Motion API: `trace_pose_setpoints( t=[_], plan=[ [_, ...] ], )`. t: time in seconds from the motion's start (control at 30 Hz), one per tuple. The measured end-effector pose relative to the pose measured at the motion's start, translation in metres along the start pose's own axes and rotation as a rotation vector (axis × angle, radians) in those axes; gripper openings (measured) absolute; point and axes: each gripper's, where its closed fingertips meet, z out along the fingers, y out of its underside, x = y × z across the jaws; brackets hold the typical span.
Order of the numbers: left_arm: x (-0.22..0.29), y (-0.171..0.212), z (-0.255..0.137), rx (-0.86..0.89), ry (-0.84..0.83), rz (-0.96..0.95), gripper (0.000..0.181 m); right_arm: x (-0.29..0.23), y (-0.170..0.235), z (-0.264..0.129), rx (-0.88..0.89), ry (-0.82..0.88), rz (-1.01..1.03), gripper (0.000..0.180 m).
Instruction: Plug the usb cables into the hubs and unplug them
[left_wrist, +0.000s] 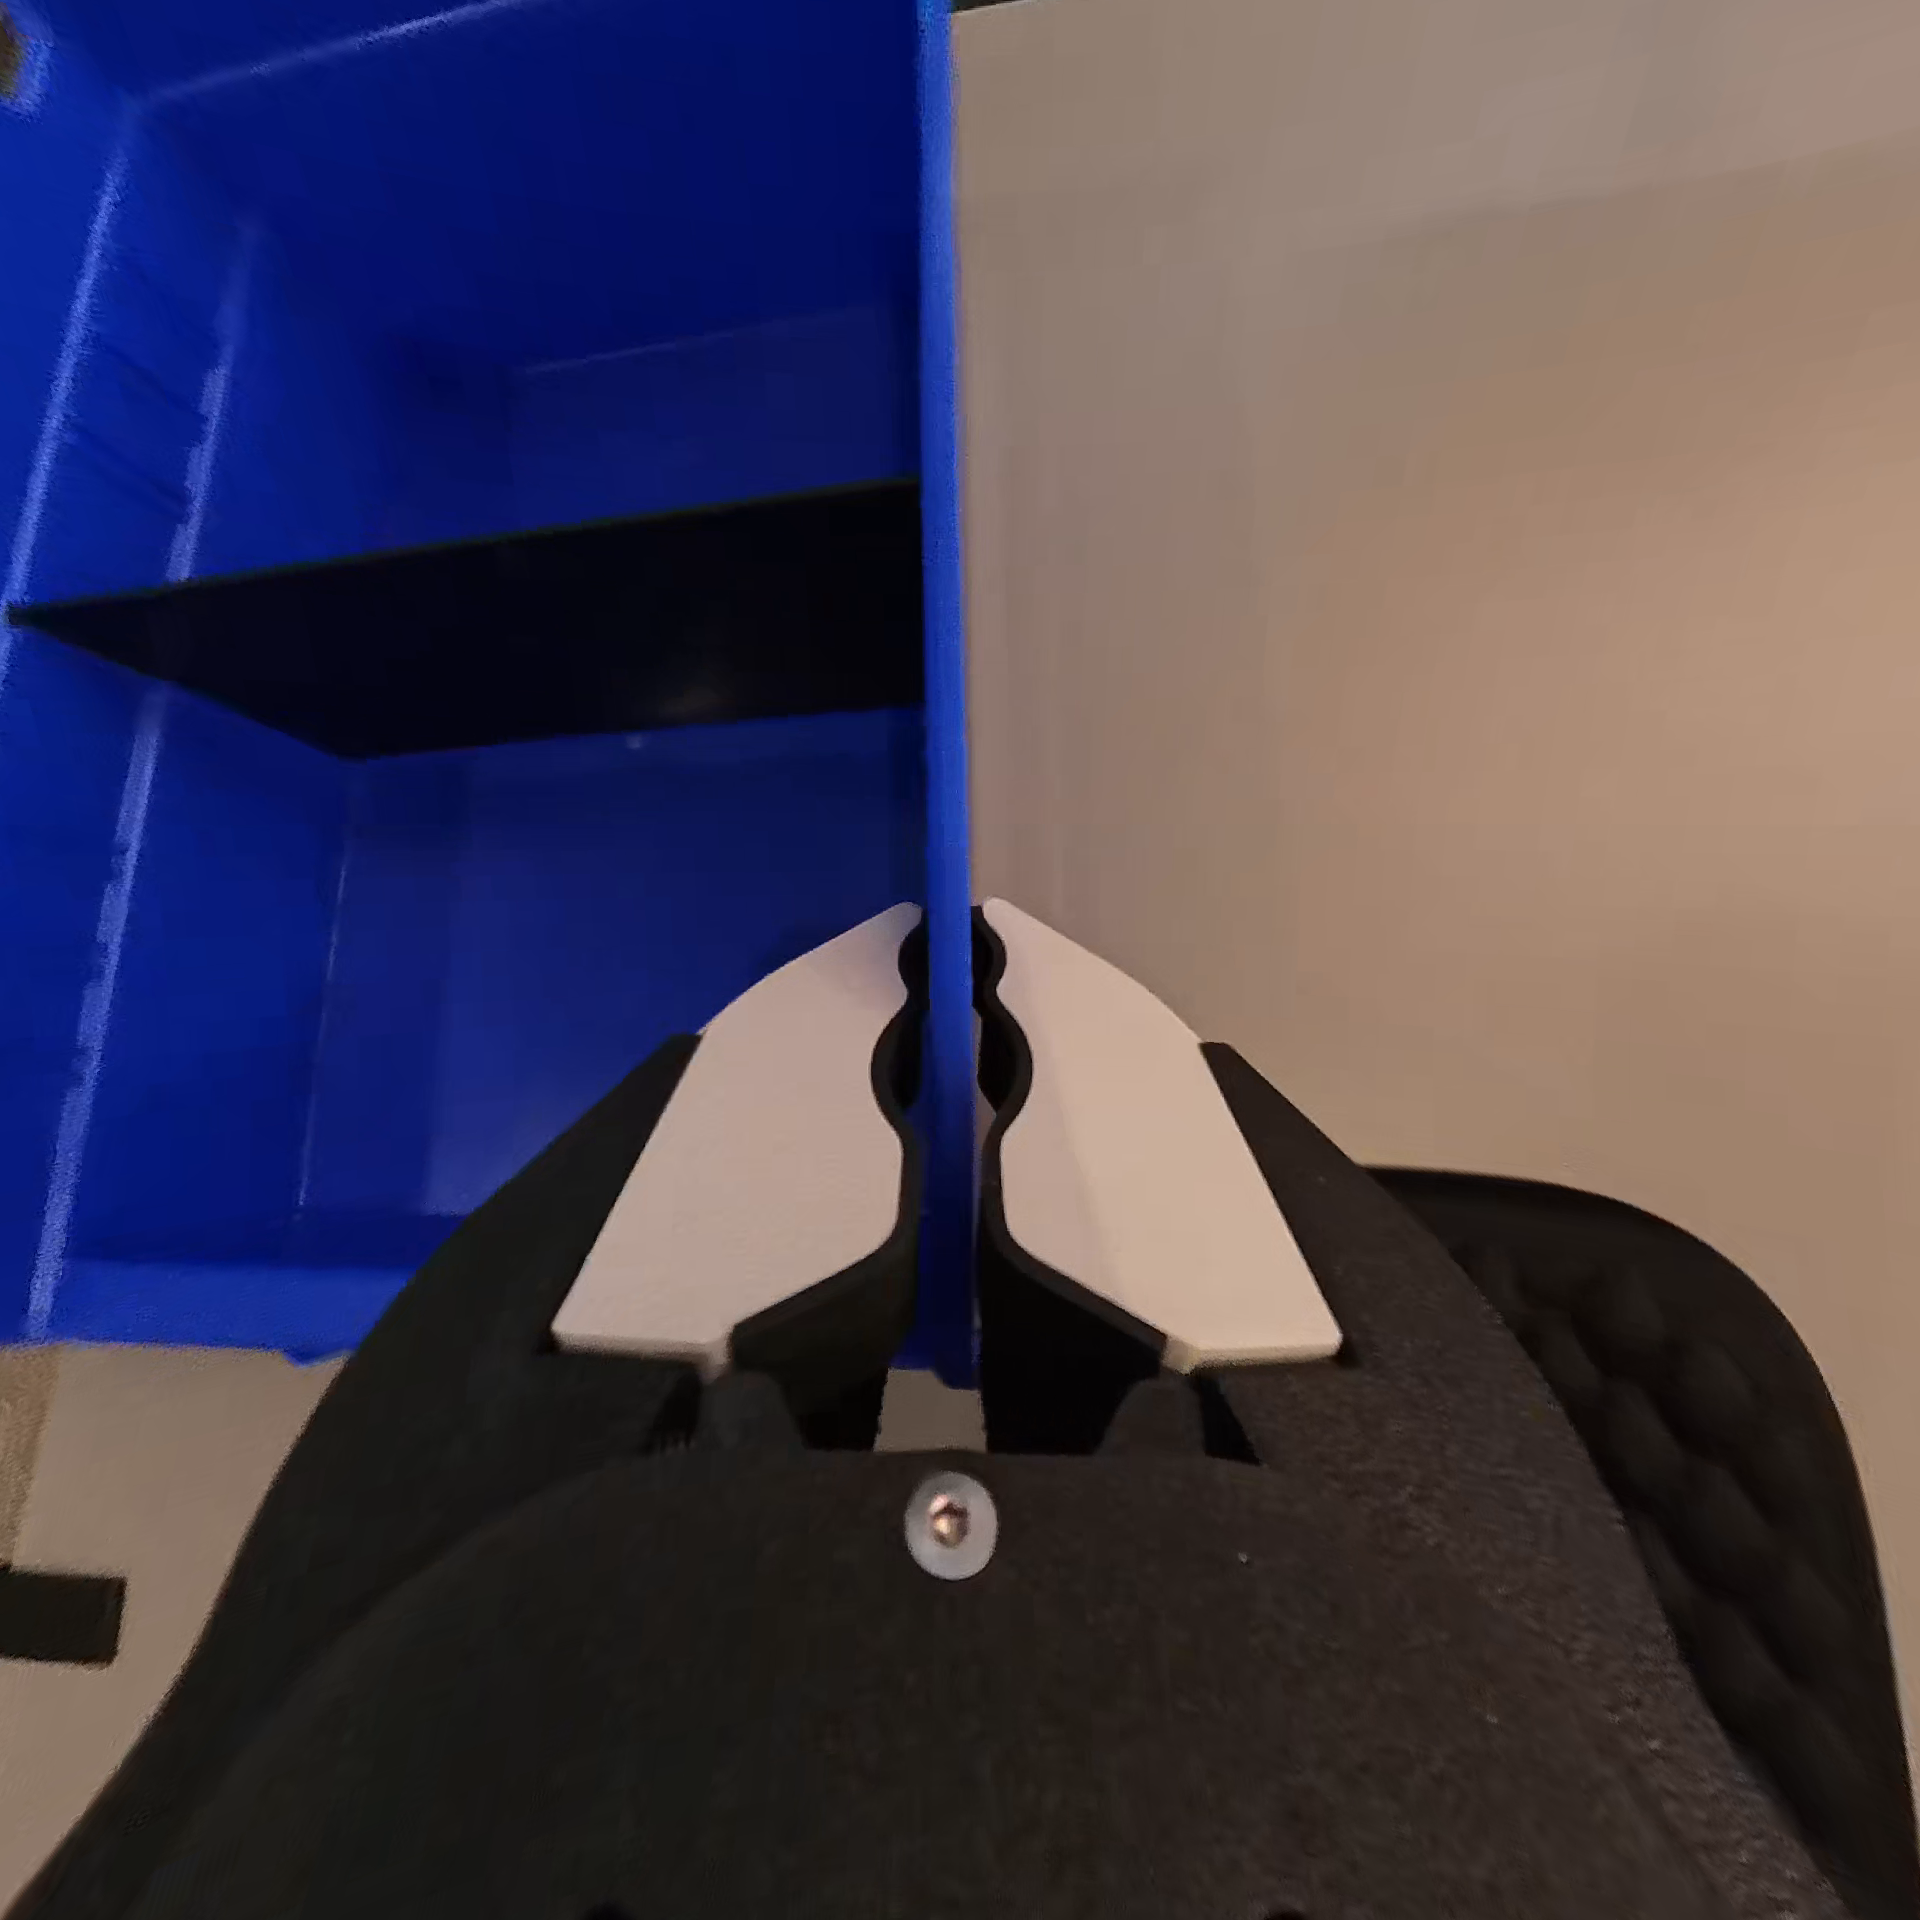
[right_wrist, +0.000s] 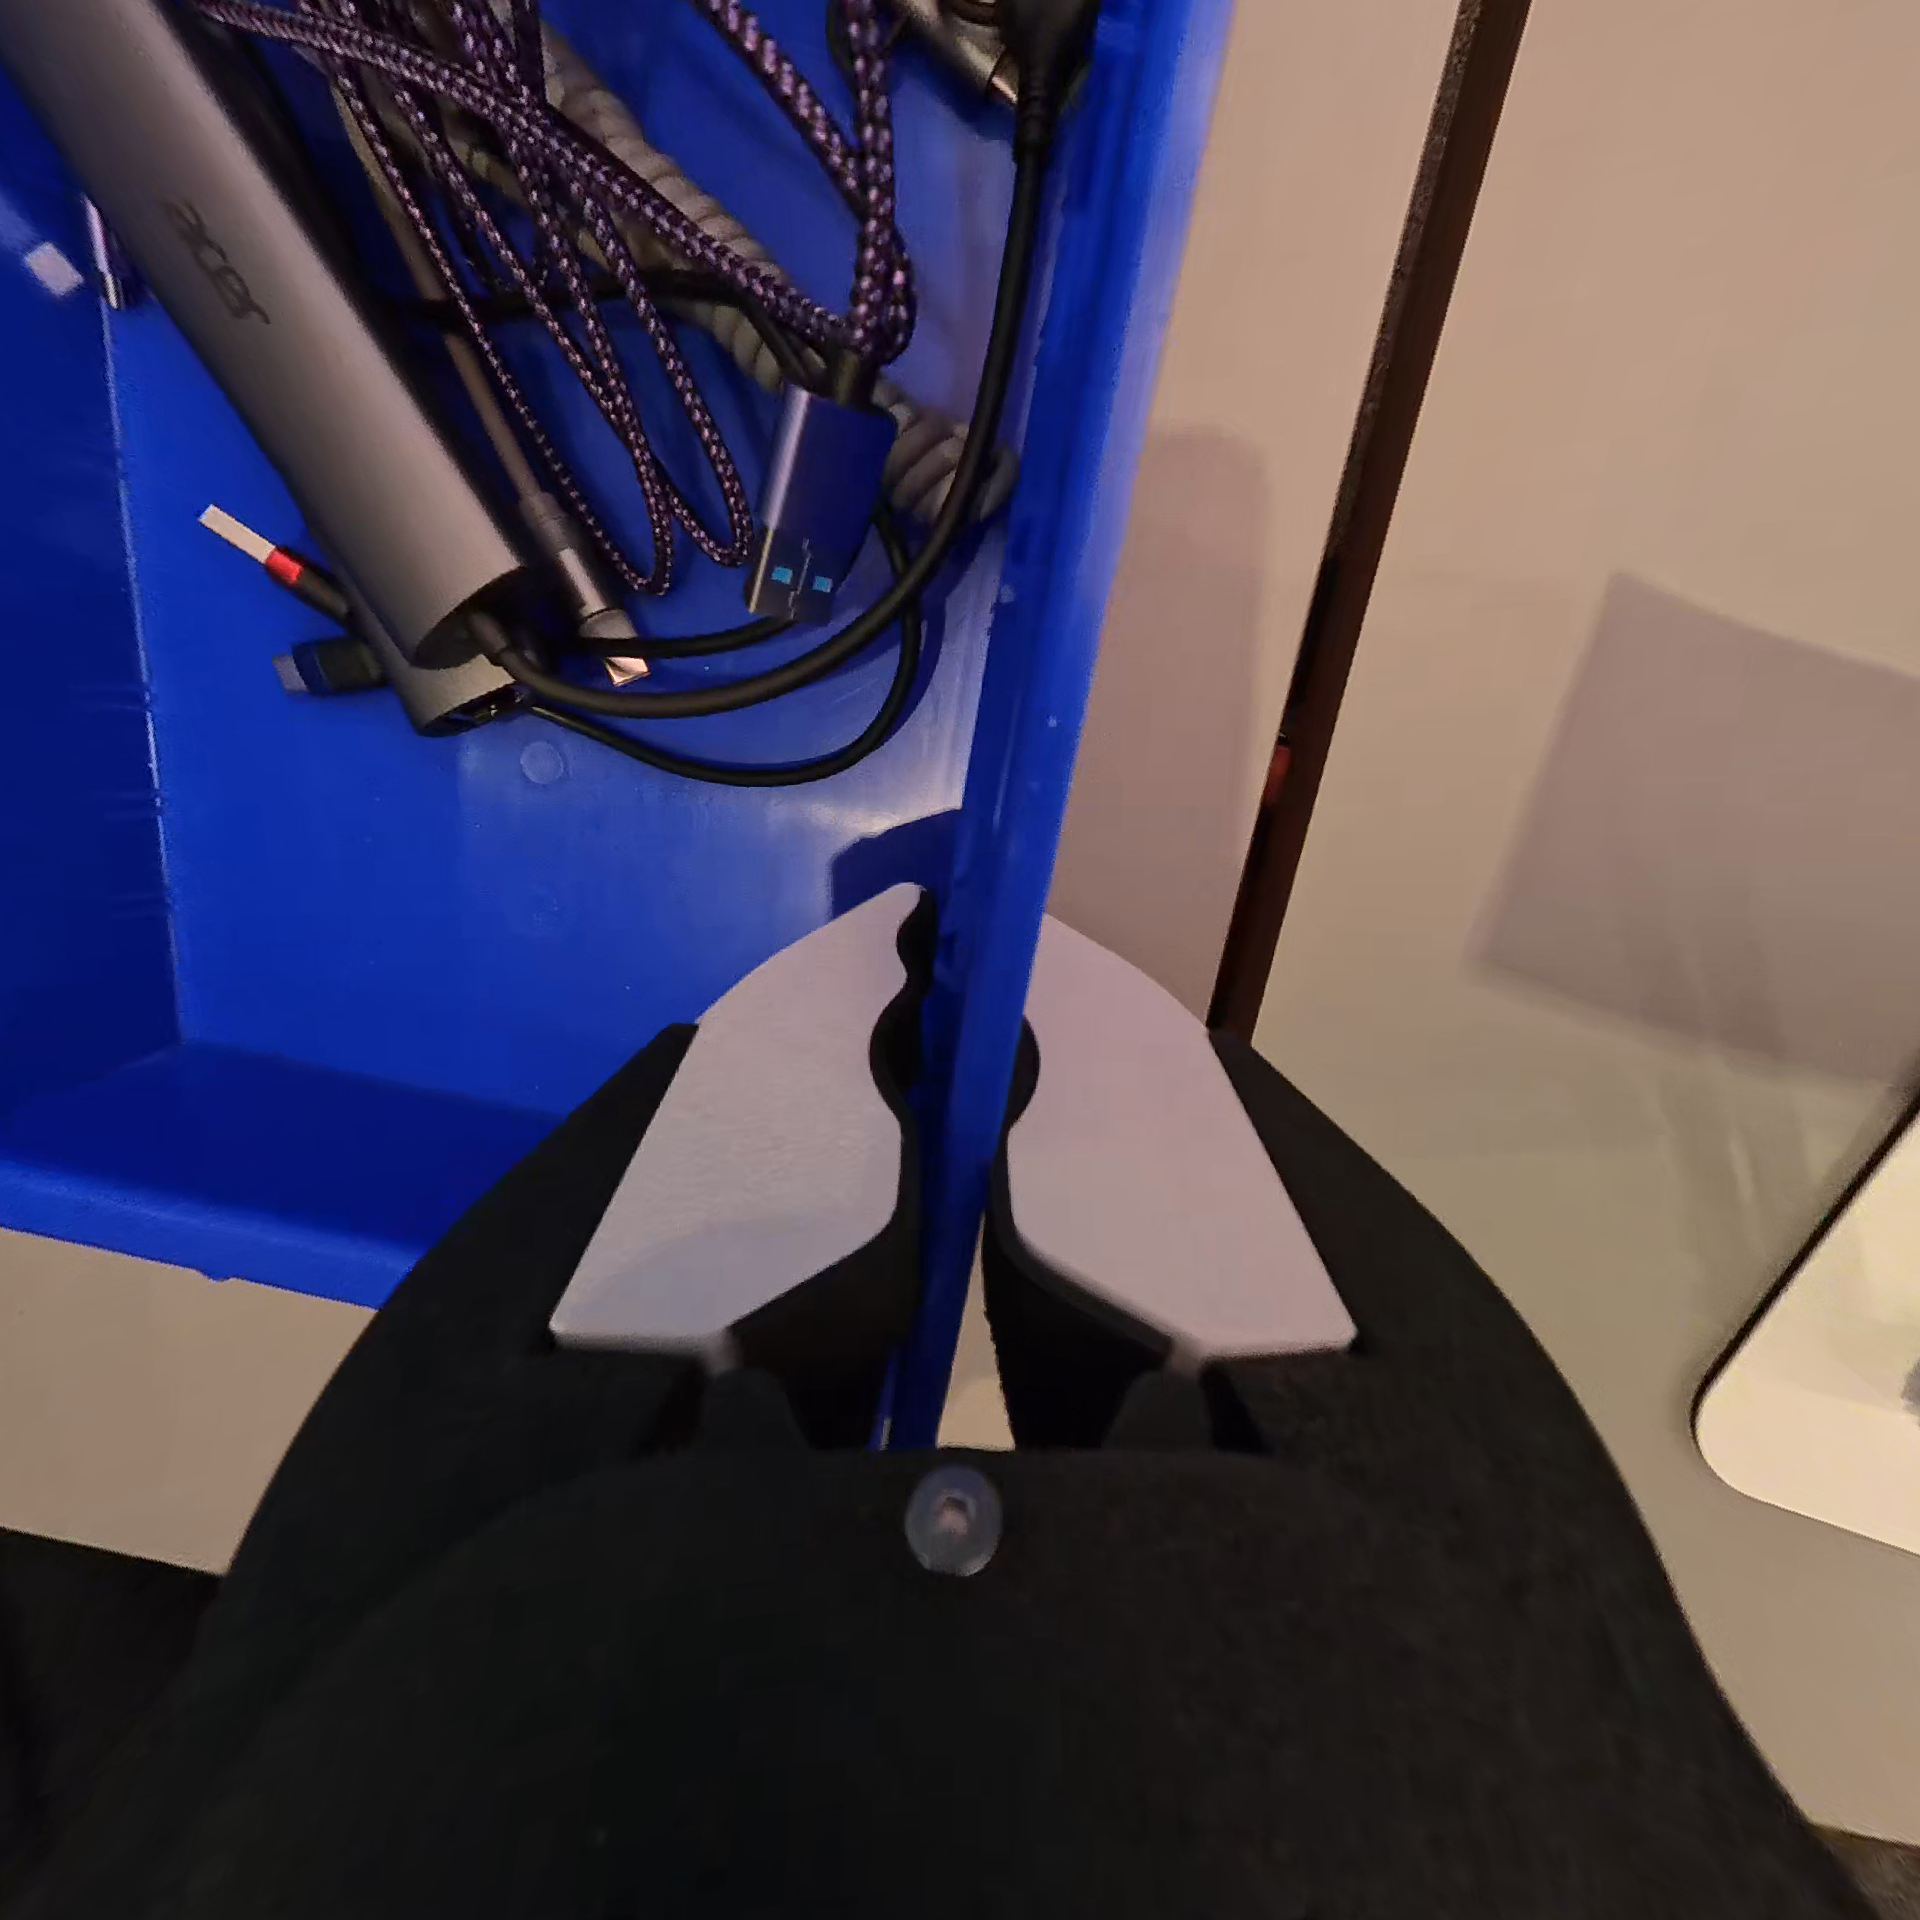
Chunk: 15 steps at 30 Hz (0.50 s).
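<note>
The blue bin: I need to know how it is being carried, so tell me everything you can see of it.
The blue bin looks like glossy moulded plastic with thin upright walls. The left gripper and the right gripper are each shut on a wall edge. In the left wrist view a black divider crosses an empty section; in the right wrist view a grey hub, purple braided cables and black cables lie inside.

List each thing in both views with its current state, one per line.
left gripper: shut on the blue bin wall.
right gripper: shut on the bin wall too.
black divider: standing across the bin, compartments beside it empty.
grey hub: lying in the bin, black cable attached at its end.
purple braided cable: tangled, blue plug loose.
red-collared plug: unplugged.
</note>
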Motion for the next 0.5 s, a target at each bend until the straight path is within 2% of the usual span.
trace_pose_setpoints(
  t=[0.17,0.33,0.5],
  plan=[
    [0.019,-0.018,0.014,-0.044,-0.047,0.161,0.008,-0.001,0.000,0.000,0.000,-0.003,0.021,0.007],
    [0.056,-0.037,0.023,-0.054,-0.024,0.183,0.008,0.000,0.000,0.000,-0.001,-0.006,0.022,0.007],
    [0.111,-0.045,0.016,-0.062,0.010,0.183,0.008,-0.001,0.000,0.001,-0.004,-0.014,0.023,0.007]
  ],
)
